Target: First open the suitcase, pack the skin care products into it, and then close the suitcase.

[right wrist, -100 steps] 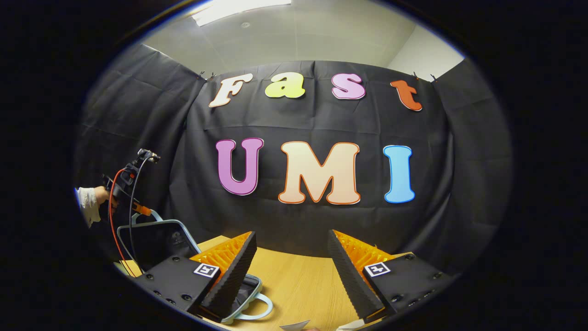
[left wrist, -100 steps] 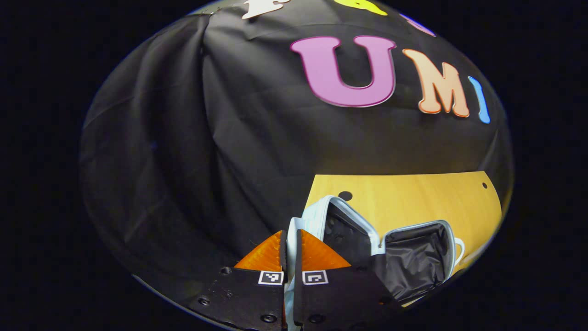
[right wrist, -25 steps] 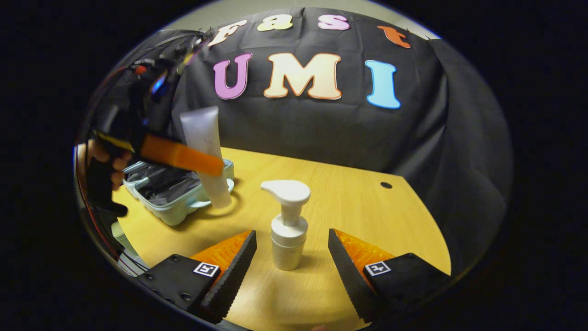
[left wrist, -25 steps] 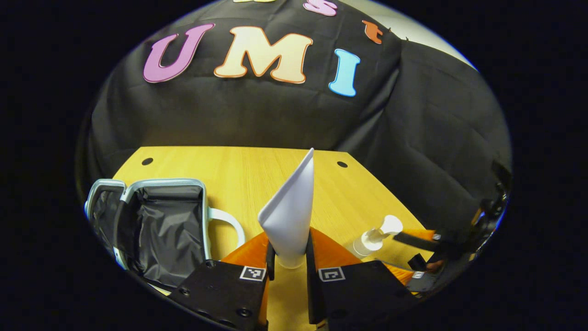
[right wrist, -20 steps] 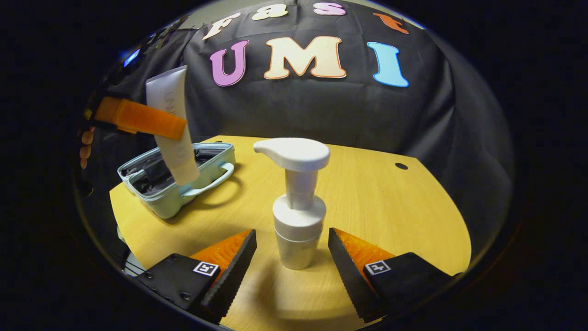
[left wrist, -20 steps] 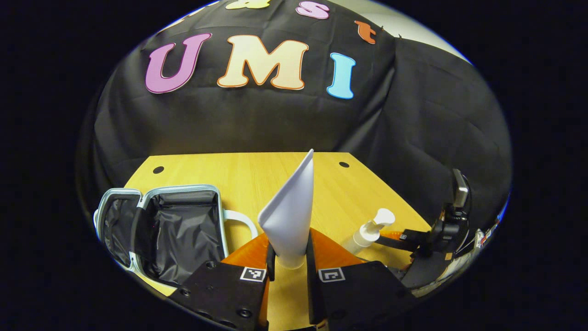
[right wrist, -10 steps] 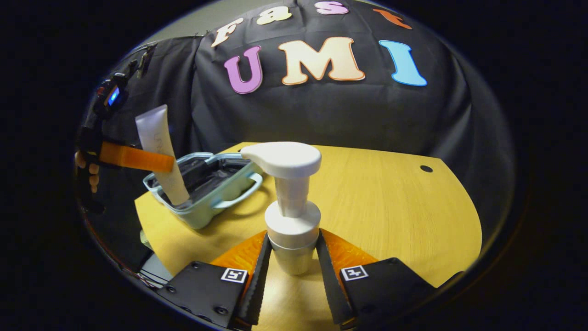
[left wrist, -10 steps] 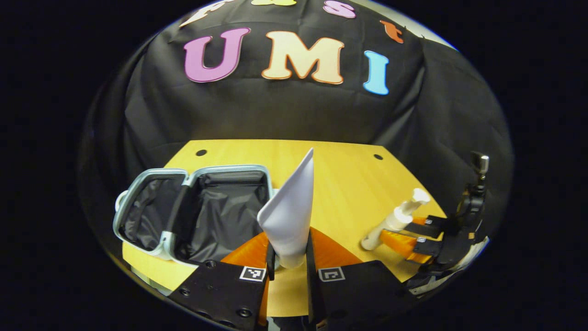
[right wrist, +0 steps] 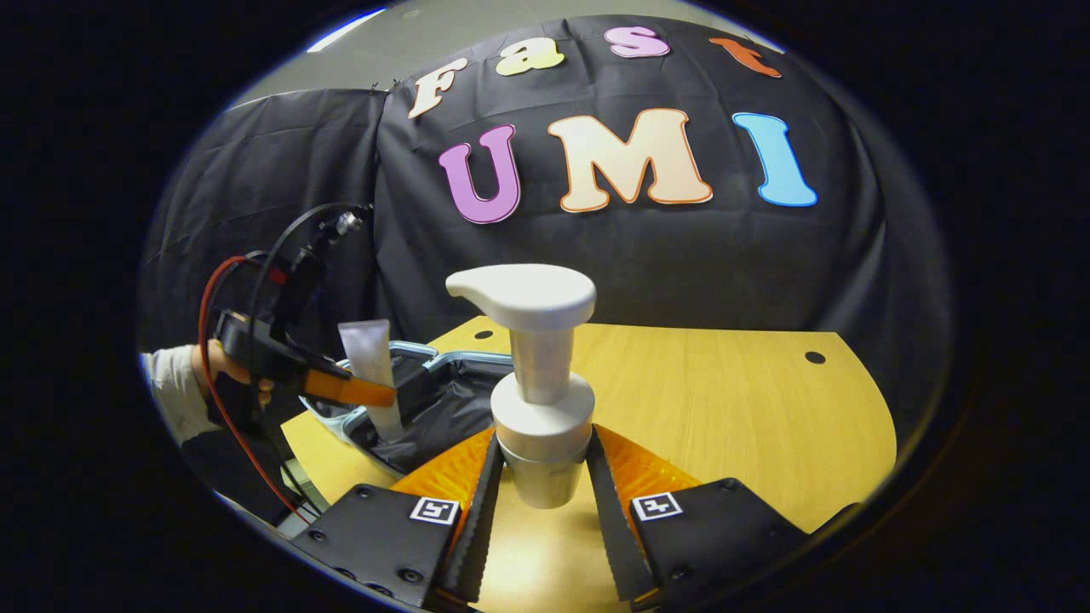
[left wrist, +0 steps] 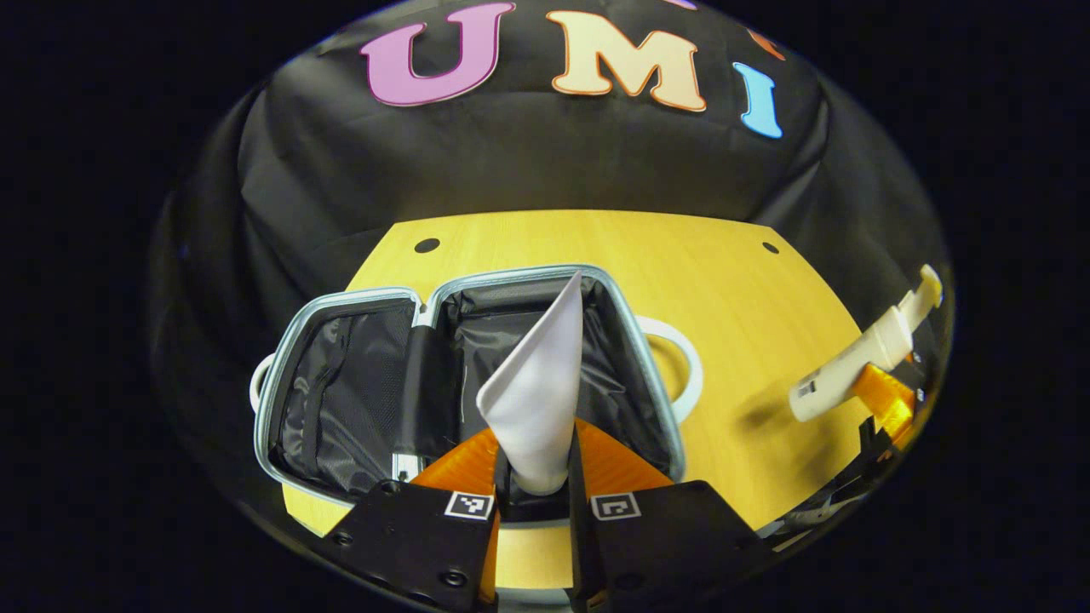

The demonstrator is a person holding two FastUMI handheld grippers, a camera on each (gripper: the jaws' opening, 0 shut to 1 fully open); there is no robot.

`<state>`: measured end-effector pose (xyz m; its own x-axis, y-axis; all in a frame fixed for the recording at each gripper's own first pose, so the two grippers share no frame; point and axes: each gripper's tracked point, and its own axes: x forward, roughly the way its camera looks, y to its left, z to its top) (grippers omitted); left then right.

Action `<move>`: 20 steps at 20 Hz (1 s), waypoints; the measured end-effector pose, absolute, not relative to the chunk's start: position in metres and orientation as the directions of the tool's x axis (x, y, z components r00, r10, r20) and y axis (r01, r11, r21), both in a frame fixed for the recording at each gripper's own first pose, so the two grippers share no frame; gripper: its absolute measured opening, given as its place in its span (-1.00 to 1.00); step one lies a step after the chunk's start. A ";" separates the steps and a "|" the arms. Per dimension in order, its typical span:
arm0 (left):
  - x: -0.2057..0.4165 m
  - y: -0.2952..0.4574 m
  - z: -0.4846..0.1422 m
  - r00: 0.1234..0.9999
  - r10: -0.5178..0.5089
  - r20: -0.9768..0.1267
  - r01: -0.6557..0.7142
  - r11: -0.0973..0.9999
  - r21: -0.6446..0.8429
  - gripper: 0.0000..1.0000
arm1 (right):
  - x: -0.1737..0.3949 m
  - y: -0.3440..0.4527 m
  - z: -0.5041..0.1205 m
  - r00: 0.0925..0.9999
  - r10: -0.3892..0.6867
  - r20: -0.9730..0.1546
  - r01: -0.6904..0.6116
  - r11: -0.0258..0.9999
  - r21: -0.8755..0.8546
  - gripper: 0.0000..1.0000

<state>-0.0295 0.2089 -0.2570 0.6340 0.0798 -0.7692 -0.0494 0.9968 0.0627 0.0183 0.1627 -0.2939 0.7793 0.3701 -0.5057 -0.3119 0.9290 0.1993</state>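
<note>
Left gripper [left wrist: 535, 477]: jaws closed tight on the cap end of a white tube [left wrist: 536, 387], both fingers pressing its sides. Tube stands out along the fingers, flat crimped end pointing away from the camera. It hangs over the right-hand half of the open suitcase [left wrist: 358, 298]; whether the tube touches the lining cannot be told.

Suitcase lies flat on the wooden table [left wrist: 732, 281], both halves splayed open, pale blue-grey shell, black lining inside. A light handle loop [left wrist: 690, 362] sticks out on its right side in the left gripper view.

Right gripper [right wrist: 542, 498]: jaws narrowed onto the base of a white pump bottle [right wrist: 538, 387], a finger against each side. Bottle upright between the fingers, pump head on top with the spout pointing left in the right gripper view. In the left gripper view the same bottle [left wrist: 860, 358] appears at the far right, tilted, lifted clear of the tabletop with its shadow below.

In the right gripper view, the left gripper [right wrist: 353, 390] sits to the left over the suitcase [right wrist: 443, 362], tube [right wrist: 370, 362] clamped in it, held by a hand [right wrist: 223, 364] with a pale sleeve [right wrist: 174, 387]. A red cable [right wrist: 217, 375] and a black one loop from that unit.
</note>
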 end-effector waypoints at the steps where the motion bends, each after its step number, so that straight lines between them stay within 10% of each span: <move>1: -0.026 0.217 -0.265 0.617 0.074 -0.784 -0.052 0.997 0.054 -0.46 | 0.020 0.170 -0.294 0.780 0.362 -0.511 -0.313 0.932 0.184 0.18; 12: 0.016 0.243 -0.344 0.473 0.003 -0.881 0.007 1.000 0.007 -0.24 | 0.039 0.233 -0.300 0.777 0.303 -0.552 -0.283 0.951 0.124 0.18; 15: 0.028 0.245 -0.326 0.563 -0.022 -0.826 0.027 1.000 -0.008 0.57 | 0.045 0.255 -0.309 0.756 0.314 -0.575 -0.275 0.949 0.157 0.17; 20: 0.033 0.274 -0.266 0.715 -0.022 -0.699 0.029 1.000 -0.002 0.65 | 0.050 0.303 -0.351 0.656 0.346 -0.670 -0.259 0.938 0.230 0.18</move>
<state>0.0325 0.2745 -0.2662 0.7150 -0.0220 -0.6988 0.0289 0.9996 -0.0019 0.0499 0.3028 -0.3508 0.6564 0.3459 -0.6704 -0.2593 0.9380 0.2300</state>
